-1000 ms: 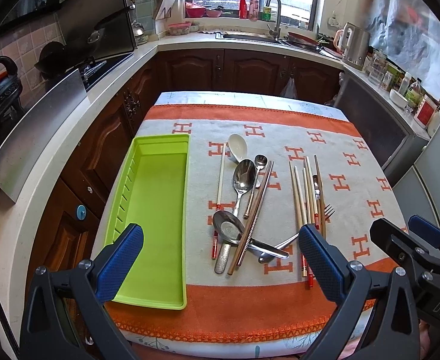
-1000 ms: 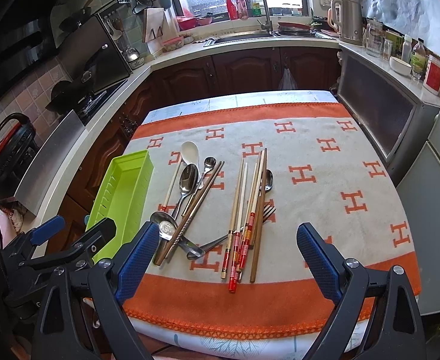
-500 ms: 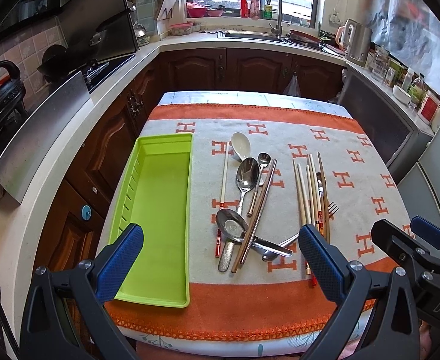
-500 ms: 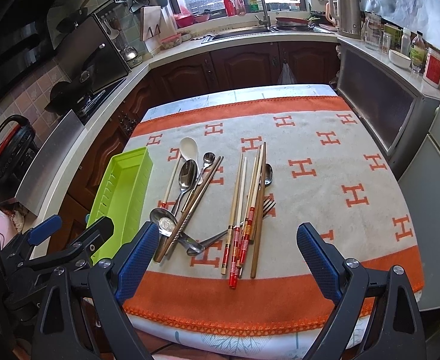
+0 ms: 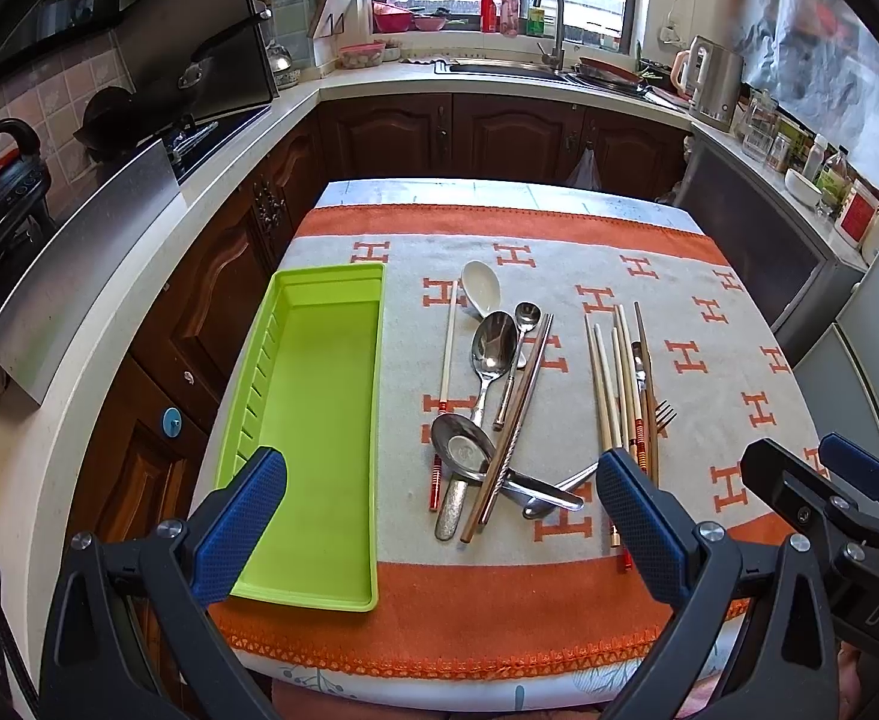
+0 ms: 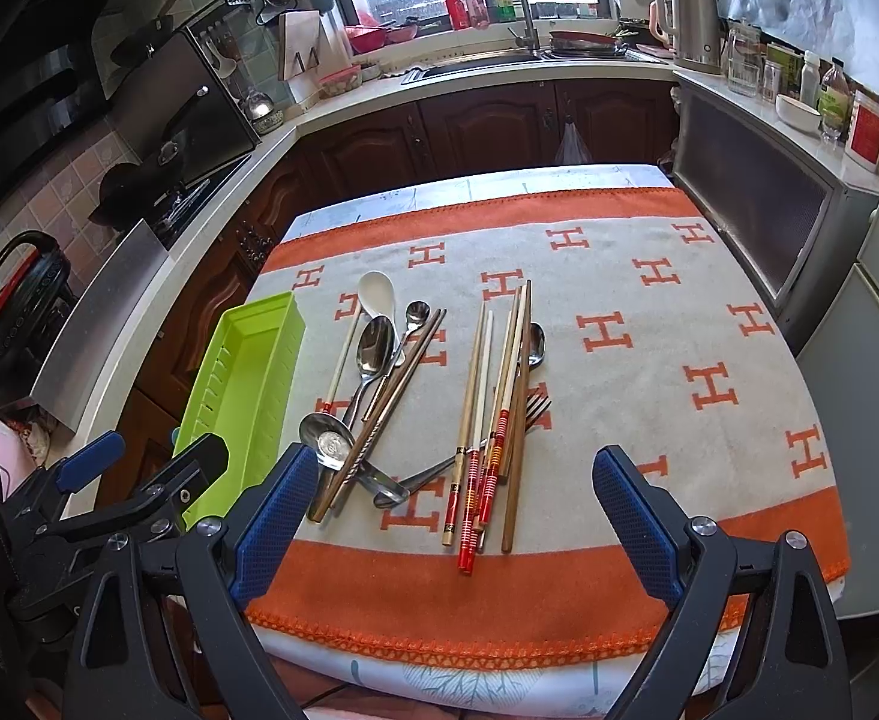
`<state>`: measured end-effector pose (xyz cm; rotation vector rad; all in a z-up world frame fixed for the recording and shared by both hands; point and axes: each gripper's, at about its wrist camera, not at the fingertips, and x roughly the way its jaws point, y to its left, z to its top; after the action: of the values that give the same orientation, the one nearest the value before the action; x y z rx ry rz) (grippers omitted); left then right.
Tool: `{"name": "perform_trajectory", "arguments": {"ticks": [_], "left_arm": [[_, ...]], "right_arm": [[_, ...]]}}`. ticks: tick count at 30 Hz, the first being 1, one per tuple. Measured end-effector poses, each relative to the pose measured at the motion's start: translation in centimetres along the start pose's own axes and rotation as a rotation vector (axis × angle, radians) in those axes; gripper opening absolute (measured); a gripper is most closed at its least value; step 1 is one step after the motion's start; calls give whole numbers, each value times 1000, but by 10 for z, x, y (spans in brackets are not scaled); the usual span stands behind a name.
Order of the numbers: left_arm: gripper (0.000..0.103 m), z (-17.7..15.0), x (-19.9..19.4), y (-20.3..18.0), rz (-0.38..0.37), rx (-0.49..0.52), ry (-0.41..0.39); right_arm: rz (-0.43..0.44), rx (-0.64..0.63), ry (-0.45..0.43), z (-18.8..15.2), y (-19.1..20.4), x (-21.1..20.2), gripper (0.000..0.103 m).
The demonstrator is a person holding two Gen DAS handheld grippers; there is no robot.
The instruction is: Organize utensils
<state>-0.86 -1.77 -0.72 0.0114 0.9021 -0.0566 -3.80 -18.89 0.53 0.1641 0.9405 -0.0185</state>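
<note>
Both grippers are easing in over the desk; left gripper and right gripper jaws are hanging wide, empty, above the utensils beside the tray.

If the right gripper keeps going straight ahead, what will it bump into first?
Probably the bundle of chopsticks lying on the tablecloth: they sit between the right gripper's open fingers, right in front. Depth is hard to judge, so the cloth's near edge might come first.
</note>
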Motion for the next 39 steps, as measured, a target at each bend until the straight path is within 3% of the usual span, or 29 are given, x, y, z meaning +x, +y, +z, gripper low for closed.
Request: {"name": "perform_trajectory", "arguments": {"ticks": [18, 29, 35, 39], "left_arm": [[102, -3, 1, -8, -15, 7, 6], [102, 17, 9, -15, -16, 58, 6], [102, 37, 19, -19, -72, 90, -4], [102, 53, 29, -7, -143, 41, -22]], "right_arm": [[3, 6, -4, -1, -2, -1, 94], [10, 29, 5, 12, -13, 6, 94], [-4, 28, -22, 31, -23, 16, 94], [19, 30, -24, 51, -40, 25, 94]]}}
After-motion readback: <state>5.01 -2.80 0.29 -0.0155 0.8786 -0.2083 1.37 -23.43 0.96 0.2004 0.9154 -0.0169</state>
